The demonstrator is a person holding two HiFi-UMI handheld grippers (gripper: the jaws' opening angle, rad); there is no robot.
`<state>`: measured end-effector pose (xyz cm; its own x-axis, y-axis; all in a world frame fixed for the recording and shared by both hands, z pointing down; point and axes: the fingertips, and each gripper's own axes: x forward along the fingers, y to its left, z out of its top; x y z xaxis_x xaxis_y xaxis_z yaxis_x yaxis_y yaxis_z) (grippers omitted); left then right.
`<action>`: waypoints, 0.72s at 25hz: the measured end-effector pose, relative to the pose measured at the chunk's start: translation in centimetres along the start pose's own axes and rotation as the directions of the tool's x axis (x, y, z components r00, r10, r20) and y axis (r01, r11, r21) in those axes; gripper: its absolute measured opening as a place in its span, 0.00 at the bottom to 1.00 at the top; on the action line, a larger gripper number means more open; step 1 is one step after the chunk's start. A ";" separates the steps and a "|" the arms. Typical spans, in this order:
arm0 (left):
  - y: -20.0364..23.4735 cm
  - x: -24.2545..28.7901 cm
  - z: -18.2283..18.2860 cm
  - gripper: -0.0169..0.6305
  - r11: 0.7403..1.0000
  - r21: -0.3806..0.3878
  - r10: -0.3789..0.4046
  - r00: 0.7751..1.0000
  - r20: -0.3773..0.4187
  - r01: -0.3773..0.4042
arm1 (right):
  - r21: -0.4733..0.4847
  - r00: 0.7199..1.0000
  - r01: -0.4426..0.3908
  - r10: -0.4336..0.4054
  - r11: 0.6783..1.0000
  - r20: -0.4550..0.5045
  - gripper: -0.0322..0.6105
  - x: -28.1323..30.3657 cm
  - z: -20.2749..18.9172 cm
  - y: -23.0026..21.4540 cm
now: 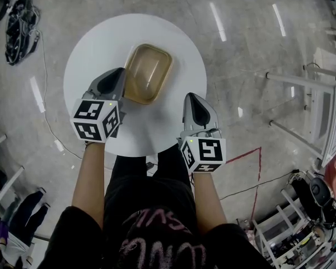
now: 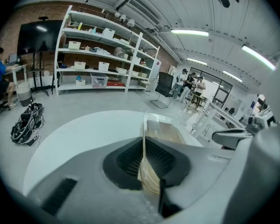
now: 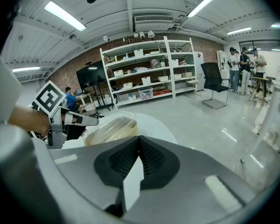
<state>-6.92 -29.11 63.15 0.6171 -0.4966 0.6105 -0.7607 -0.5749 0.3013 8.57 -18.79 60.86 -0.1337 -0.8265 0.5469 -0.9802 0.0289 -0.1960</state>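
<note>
Clear tub gripped by its rim

The tan-tinted tub (image 1: 148, 73) sits mid-counter (image 1: 182, 41). The left gripper (image 1: 121, 76) has its jaws clenched on the tub's left rim. The right gripper (image 1: 192, 100), jaws pressed together on nothing, is nearby over the counter's right side.

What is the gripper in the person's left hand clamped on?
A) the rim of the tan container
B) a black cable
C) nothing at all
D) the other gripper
A: in the left gripper view, the left gripper has its jaws shut on the clear rim of the container, which sits on the round table.
</note>
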 end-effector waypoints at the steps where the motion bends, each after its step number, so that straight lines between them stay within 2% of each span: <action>1: -0.1 -0.1 0.1 0.04 1.000 0.002 -0.001 1.000 0.004 0.001 | -0.001 1.000 -0.001 0.001 1.000 0.003 0.06 -0.1 0.1 0.0; 18: -1.9 -4.7 2.8 0.04 0.999 0.012 0.034 0.996 0.084 -0.036 | -0.022 0.997 -0.031 0.032 0.999 0.068 0.06 -2.1 3.2 0.8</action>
<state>-7.85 -27.51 57.63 0.6052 -0.5687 0.5571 -0.7797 -0.5648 0.2704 8.53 -18.82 56.91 -0.1550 -0.8612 0.4840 -0.9785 0.0665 -0.1950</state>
